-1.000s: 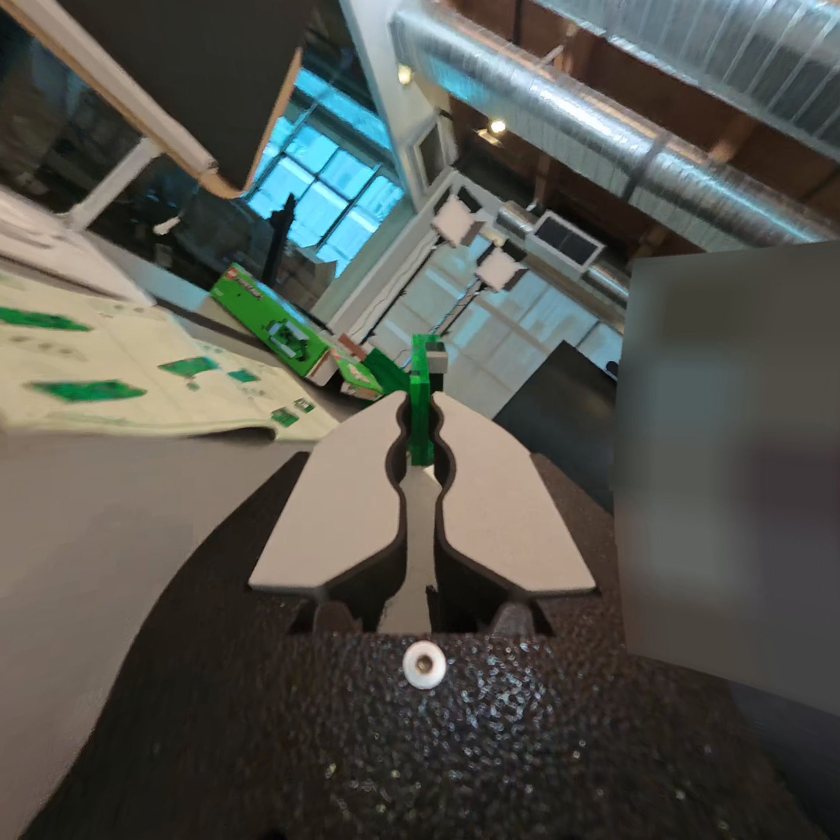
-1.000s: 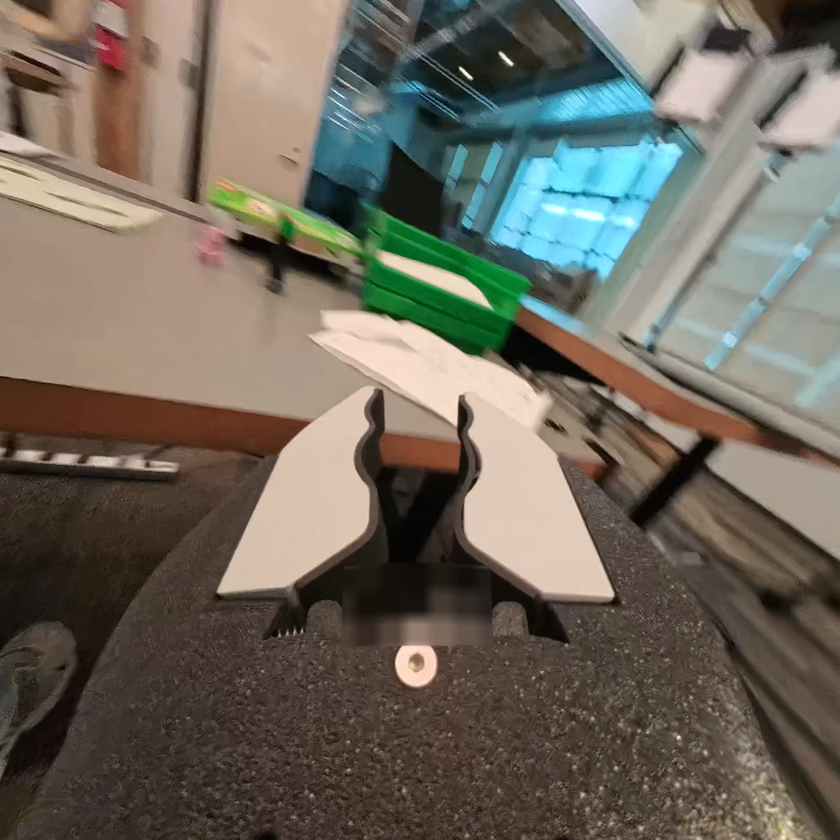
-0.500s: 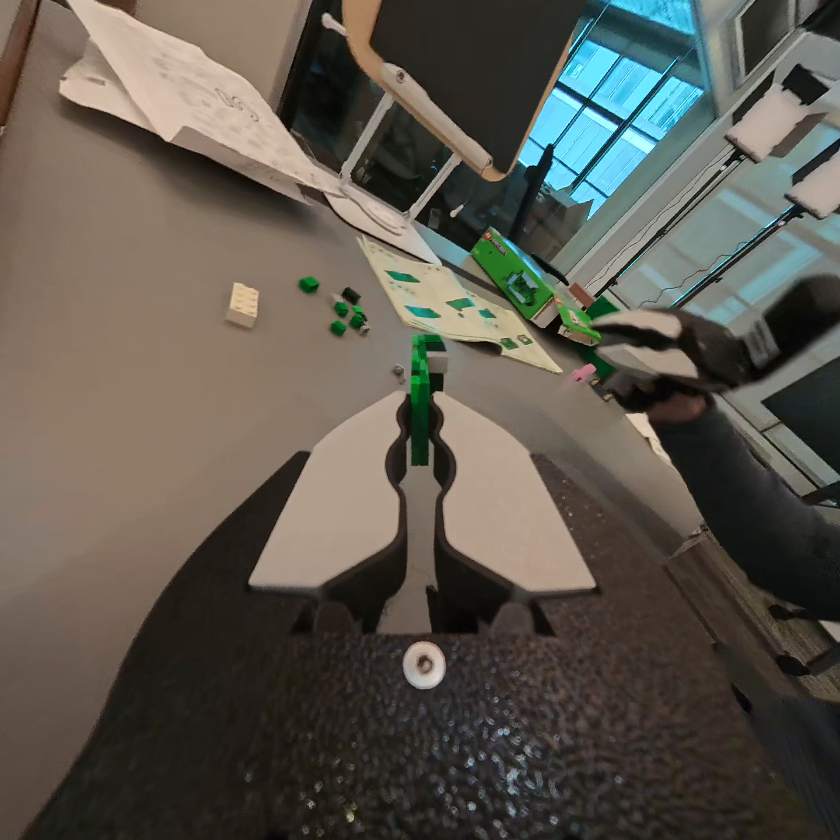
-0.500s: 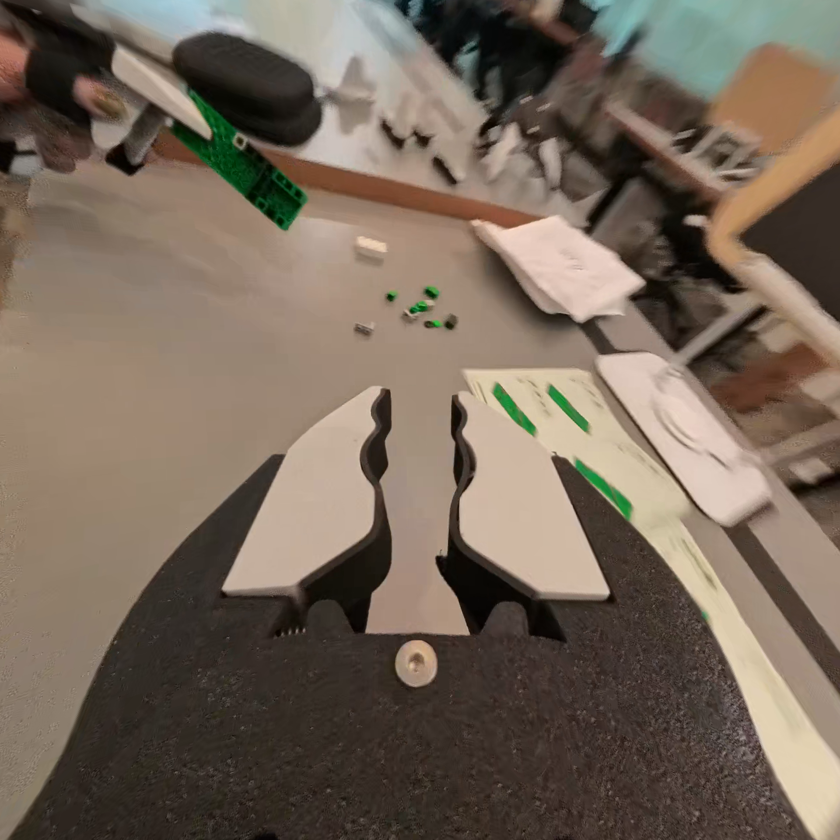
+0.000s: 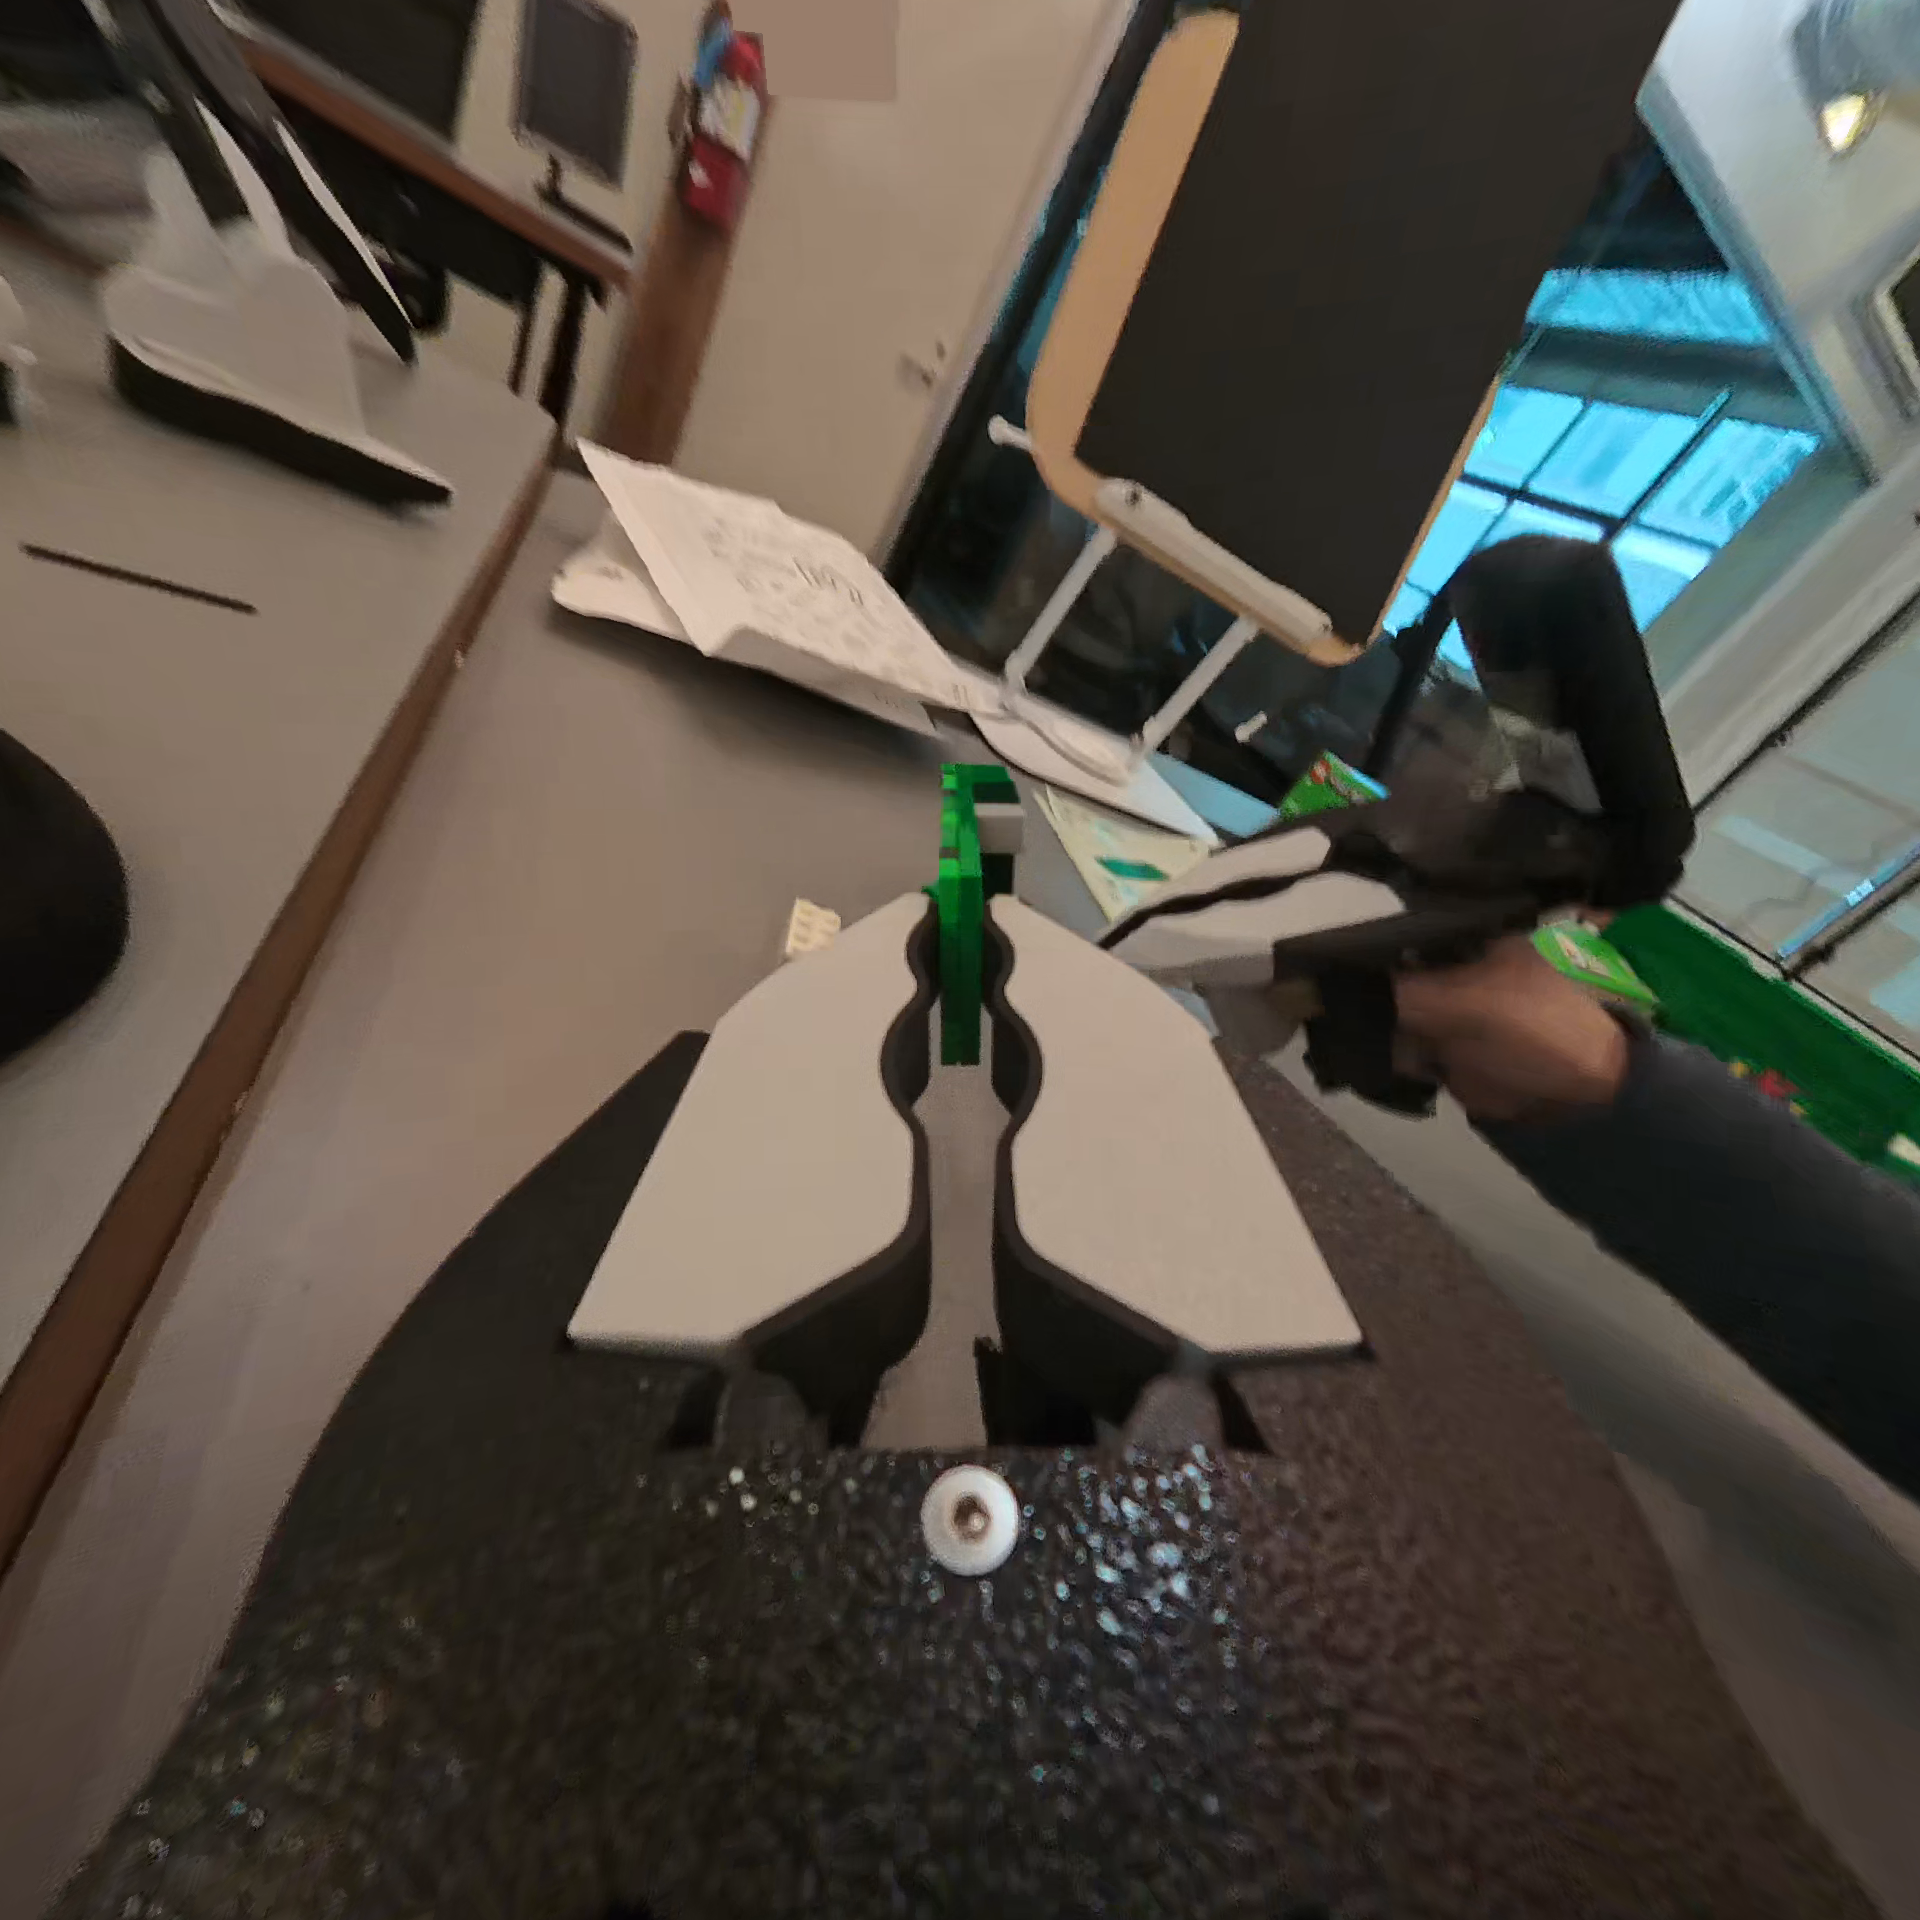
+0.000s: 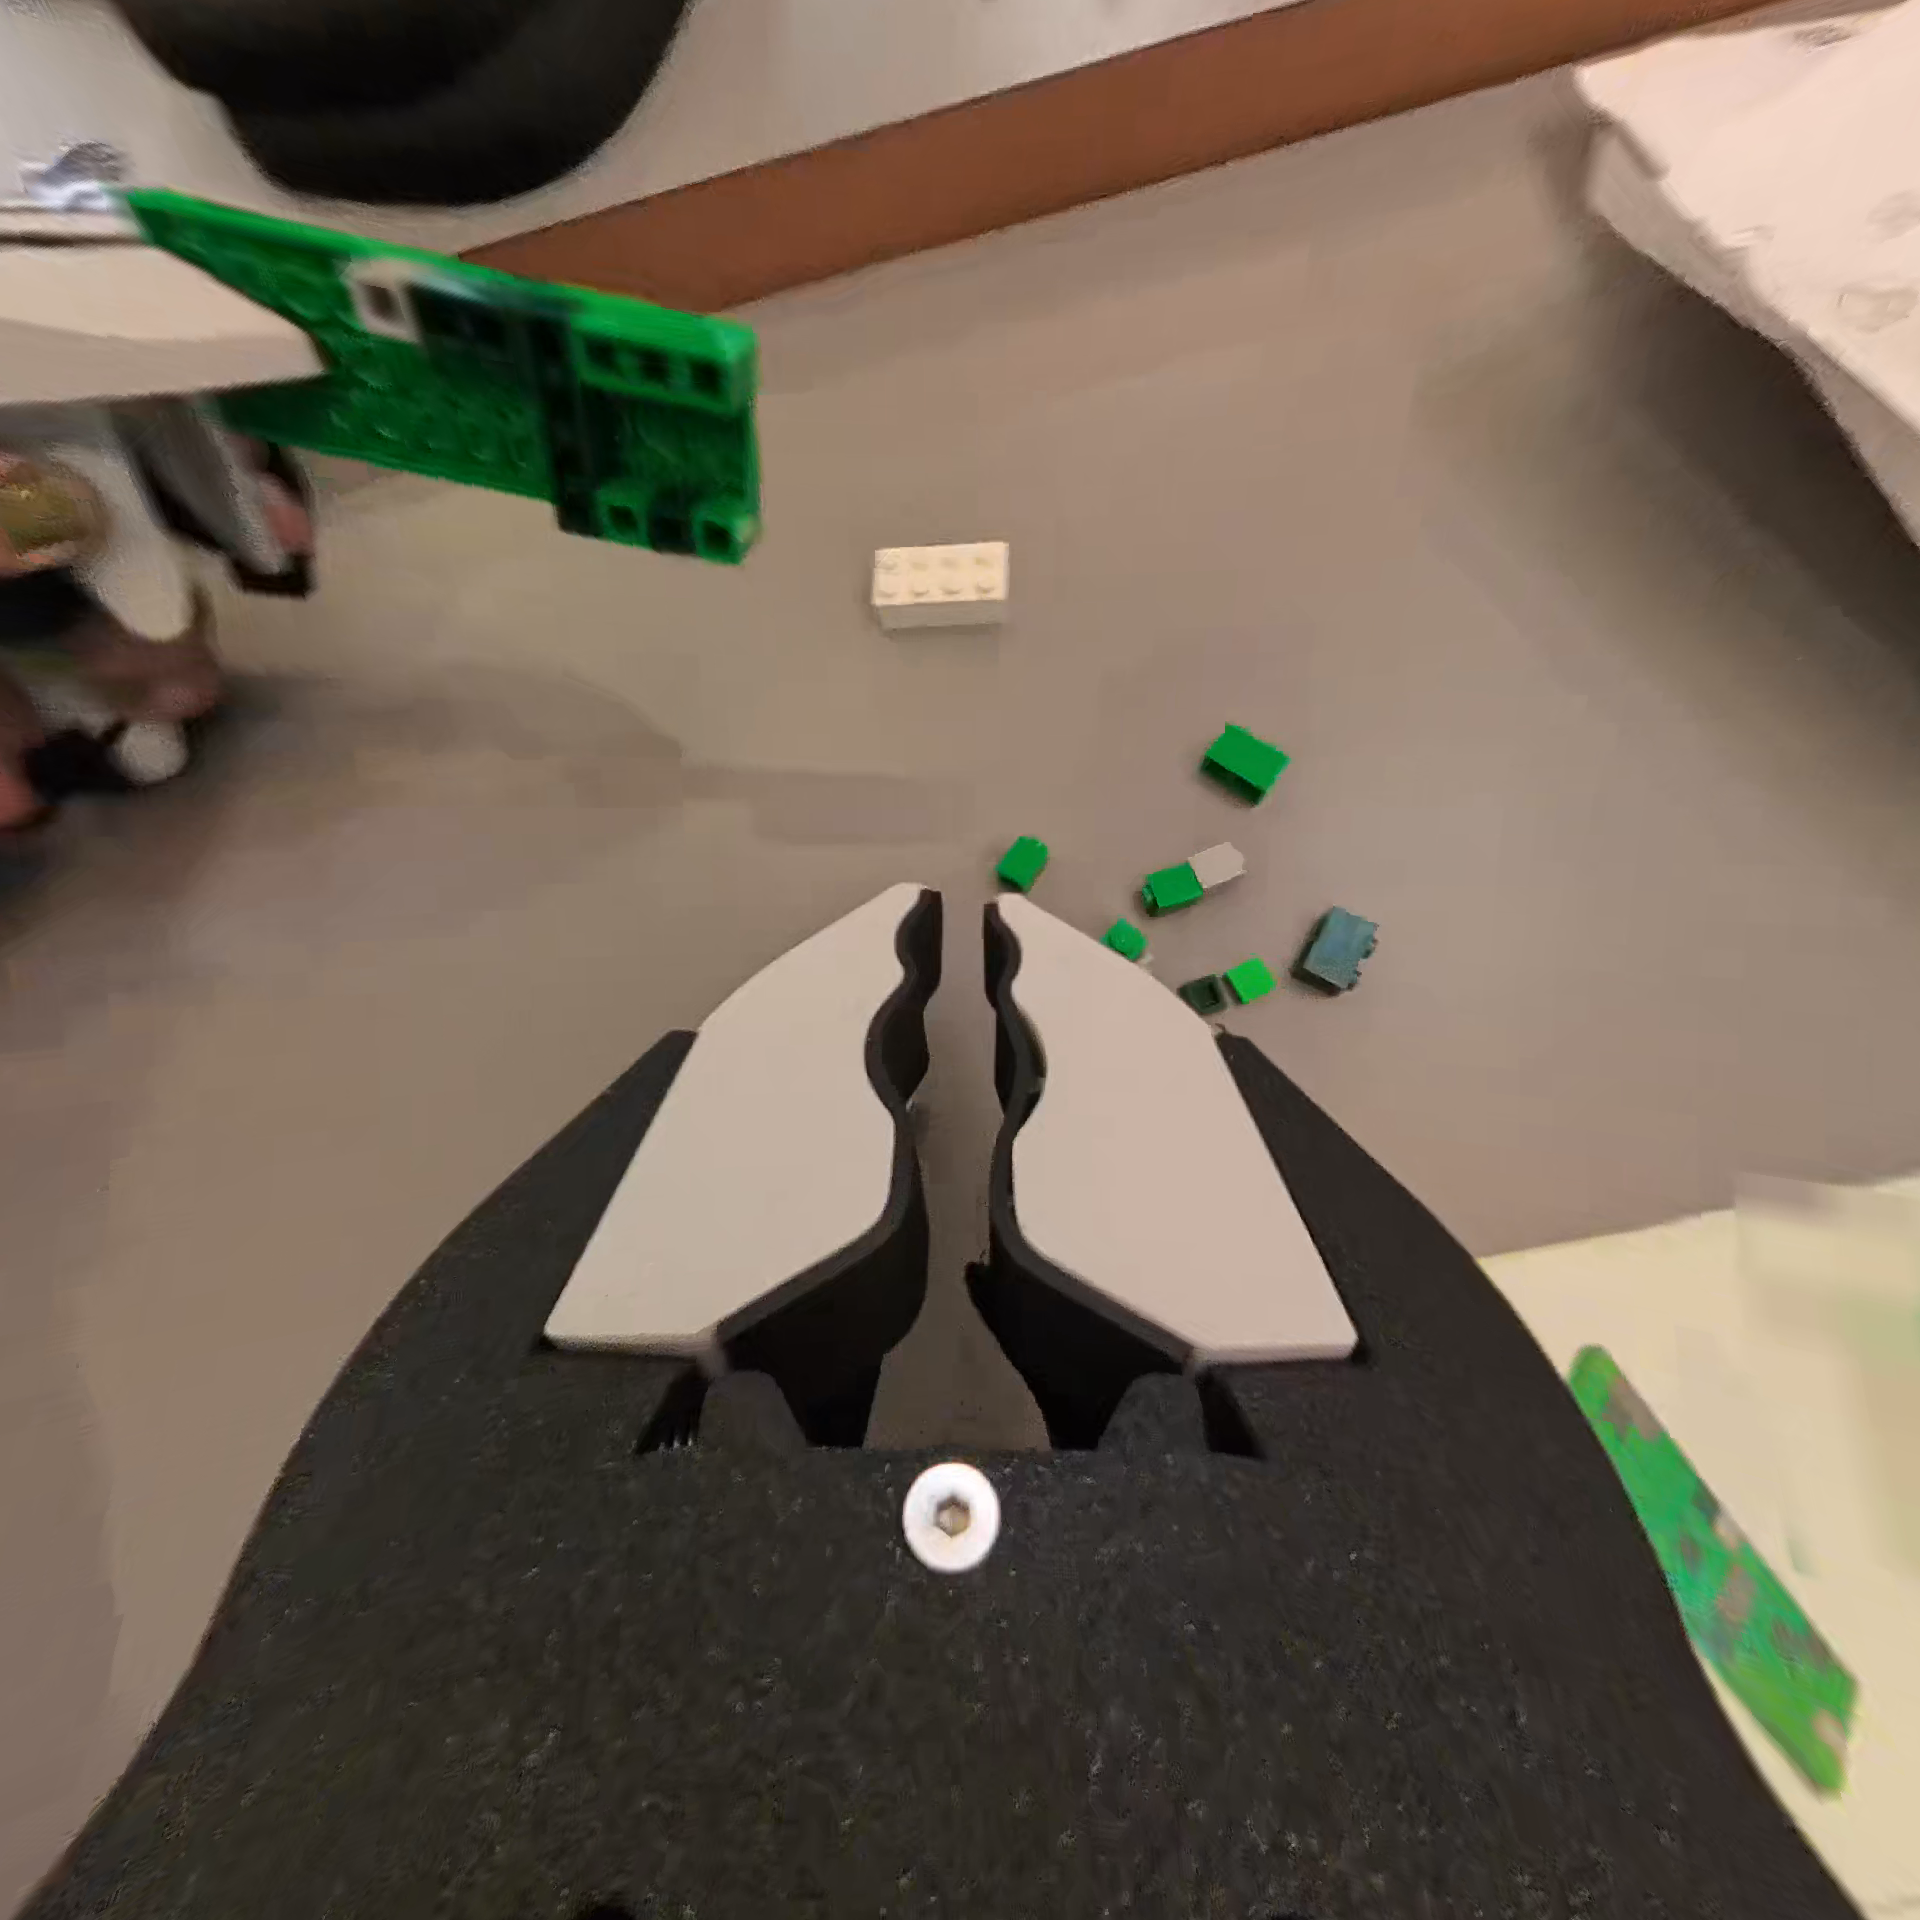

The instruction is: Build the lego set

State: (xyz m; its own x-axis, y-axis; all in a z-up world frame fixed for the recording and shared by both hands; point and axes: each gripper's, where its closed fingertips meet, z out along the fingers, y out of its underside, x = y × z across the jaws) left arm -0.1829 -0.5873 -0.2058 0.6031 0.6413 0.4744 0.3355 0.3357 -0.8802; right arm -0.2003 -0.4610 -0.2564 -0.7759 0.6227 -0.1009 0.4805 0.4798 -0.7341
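Your left claw (image 5: 961, 914) is clamped on the edge of a green plate (image 5: 960, 940), which stands upright at frame centre in the left wrist view and carries a small grey piece near its top. Your right claw (image 6: 963, 912) holds nothing; only a narrow gap shows between its fingers, low over the grey worktop (image 6: 520, 935). Just past its tips, right of centre, lie loose green bricks (image 6: 1244, 764) and a dark teal one (image 6: 1337, 948). Farther up sits a white brick (image 6: 941, 584). At upper left the green plate (image 6: 499, 384) hangs above the worktop. An instruction sheet (image 6: 1714, 1455) lies at lower right.
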